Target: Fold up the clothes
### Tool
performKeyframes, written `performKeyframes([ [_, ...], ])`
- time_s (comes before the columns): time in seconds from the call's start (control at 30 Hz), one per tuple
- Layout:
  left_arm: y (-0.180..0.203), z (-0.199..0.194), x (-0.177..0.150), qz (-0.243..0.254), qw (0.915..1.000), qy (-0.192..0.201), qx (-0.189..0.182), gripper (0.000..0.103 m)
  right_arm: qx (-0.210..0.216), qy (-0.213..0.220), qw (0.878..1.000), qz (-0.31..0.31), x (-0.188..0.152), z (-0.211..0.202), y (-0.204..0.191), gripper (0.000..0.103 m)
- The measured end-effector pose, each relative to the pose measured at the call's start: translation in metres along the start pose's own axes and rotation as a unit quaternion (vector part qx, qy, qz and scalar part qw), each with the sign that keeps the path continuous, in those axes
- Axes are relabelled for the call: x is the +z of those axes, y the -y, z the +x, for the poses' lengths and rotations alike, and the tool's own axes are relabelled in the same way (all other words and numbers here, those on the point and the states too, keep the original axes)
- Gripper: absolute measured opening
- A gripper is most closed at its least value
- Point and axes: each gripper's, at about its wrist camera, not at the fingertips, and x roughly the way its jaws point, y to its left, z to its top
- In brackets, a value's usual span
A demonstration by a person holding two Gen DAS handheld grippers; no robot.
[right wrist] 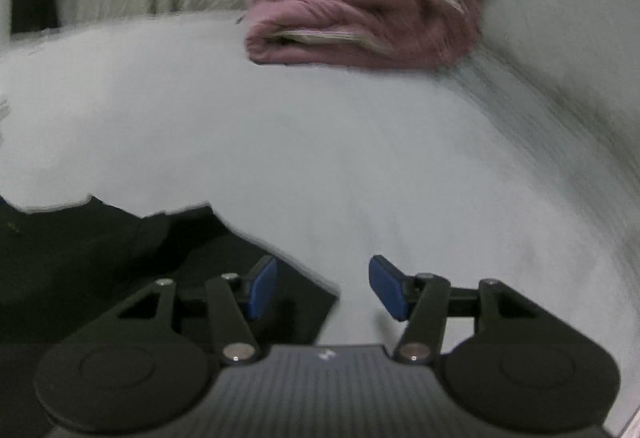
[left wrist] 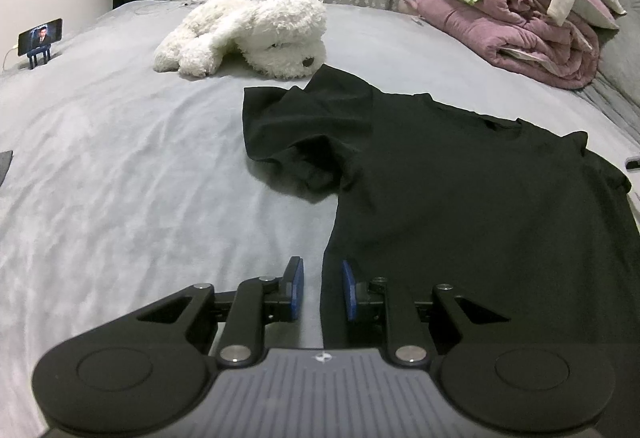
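Black T-shirt (left wrist: 460,177) spread flat on the grey bed (left wrist: 120,157), ready for folding; left tongs (left wrist: 322,290) narrowly apart astride its near left hem, right tongs (right wrist: 322,288) apart and empty over its right edge.

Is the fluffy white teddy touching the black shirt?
Apart. In the left wrist view, a strip of grey bedsheet shows between the teddy and the top edge of the black shirt.
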Motion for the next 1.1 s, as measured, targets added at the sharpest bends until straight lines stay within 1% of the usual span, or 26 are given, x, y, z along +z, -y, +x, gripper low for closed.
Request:
performKeyframes([
  [0.03, 0.001, 0.0, 0.0, 0.001, 1.0, 0.0, 0.0, 0.02, 0.031, -0.013, 0.999, 0.035, -0.009, 0.0, 0.014, 0.053],
  [0.1, 0.001, 0.0, -0.001, 0.003, 1.0, 0.001, 0.001, 0.02, 0.088, -0.027, 0.992, 0.088, -0.025, 0.005, 0.032, 0.053],
  [0.17, 0.002, 0.0, -0.001, 0.005, 1.0, 0.001, 0.001, 0.02, 0.112, -0.027, 0.987, 0.113, -0.033, 0.012, 0.038, 0.054],
  [0.2, 0.002, 0.001, -0.001, 0.007, 1.0, 0.001, 0.001, 0.02, 0.115, -0.024, 0.987, 0.11, -0.033, 0.014, 0.035, 0.054],
  [0.23, 0.002, 0.001, -0.001, 0.008, 1.0, 0.001, 0.001, 0.02, 0.115, -0.019, 0.988, 0.105, -0.032, 0.017, 0.032, 0.046],
  [0.27, 0.002, 0.001, -0.001, 0.007, 1.0, 0.001, 0.0, 0.02, 0.116, -0.015, 0.988, 0.099, -0.032, 0.02, 0.028, 0.024],
  [0.3, 0.001, 0.001, -0.001, 0.006, 1.0, 0.001, -0.002, 0.02, 0.117, -0.021, 0.989, 0.091, -0.031, 0.021, 0.022, 0.014],
  [0.33, 0.0, 0.001, -0.001, 0.004, 1.0, 0.0, -0.003, 0.02, 0.106, -0.027, 0.991, 0.079, -0.03, 0.021, 0.015, 0.008],
  [0.37, 0.0, 0.001, -0.001, 0.002, 1.0, 0.0, -0.003, 0.02, 0.091, -0.023, 0.994, 0.063, -0.028, 0.017, 0.009, 0.008],
  [0.43, 0.0, 0.001, 0.0, 0.001, 1.0, -0.001, -0.004, 0.02, 0.061, -0.001, 0.997, 0.041, -0.022, -0.001, 0.002, 0.007],
  [0.57, 0.001, 0.001, 0.0, 0.003, 1.0, -0.002, -0.002, 0.02, 0.047, 0.029, 0.997, 0.048, 0.005, -0.051, 0.012, 0.007],
  [0.63, 0.001, 0.001, -0.001, 0.005, 1.0, -0.001, -0.001, 0.02, 0.041, 0.024, 0.998, 0.029, 0.017, -0.062, 0.007, 0.007],
  [0.67, 0.001, 0.001, -0.001, 0.005, 1.0, -0.001, -0.001, 0.02, 0.024, 0.016, 1.0, 0.008, 0.02, -0.059, 0.0, 0.008],
  [0.73, 0.001, 0.001, -0.001, 0.006, 1.0, -0.001, -0.001, 0.02, -0.022, -0.016, 0.999, -0.044, 0.019, -0.033, -0.017, 0.009],
  [0.77, 0.001, 0.002, -0.001, 0.006, 1.0, -0.002, -0.001, 0.02, -0.043, -0.033, 0.997, -0.06, 0.015, -0.015, -0.022, 0.009],
  [0.8, 0.001, 0.002, -0.001, 0.006, 1.0, -0.002, -0.001, 0.02, -0.06, -0.044, 0.995, -0.061, 0.009, 0.001, -0.023, 0.009],
  [0.83, 0.001, 0.002, -0.001, 0.006, 1.0, -0.002, -0.002, 0.02, -0.074, -0.045, 0.995, -0.052, 0.004, 0.013, -0.02, 0.009],
  [0.9, 0.001, 0.002, 0.0, 0.006, 1.0, -0.003, -0.003, 0.02, -0.088, -0.034, 0.995, -0.025, -0.005, 0.021, -0.011, 0.011],
  [0.93, 0.001, 0.001, 0.0, 0.005, 1.0, -0.003, -0.003, 0.021, -0.091, -0.03, 0.995, -0.012, -0.007, 0.023, -0.007, 0.018],
  [0.97, 0.001, 0.001, 0.001, 0.005, 1.0, -0.004, -0.003, 0.021, -0.083, -0.018, 0.996, 0.001, -0.01, 0.02, -0.003, 0.029],
  [1.0, 0.001, 0.001, 0.001, 0.004, 1.0, -0.004, -0.003, 0.021, -0.064, 0.002, 0.998, 0.014, -0.012, 0.012, 0.001, 0.034],
  [1.03, 0.001, 0.001, 0.001, 0.003, 1.0, -0.004, -0.003, 0.021, -0.043, 0.023, 0.998, 0.028, -0.014, 0.003, 0.005, 0.041],
  [1.07, 0.001, 0.001, 0.001, 0.003, 1.0, -0.004, -0.002, 0.021, -0.014, 0.034, 0.999, 0.035, -0.017, -0.006, 0.009, 0.045],
  [1.1, 0.002, 0.001, 0.0, 0.004, 1.0, -0.004, -0.002, 0.021, 0.017, 0.042, 0.998, 0.042, -0.021, -0.015, 0.013, 0.048],
])
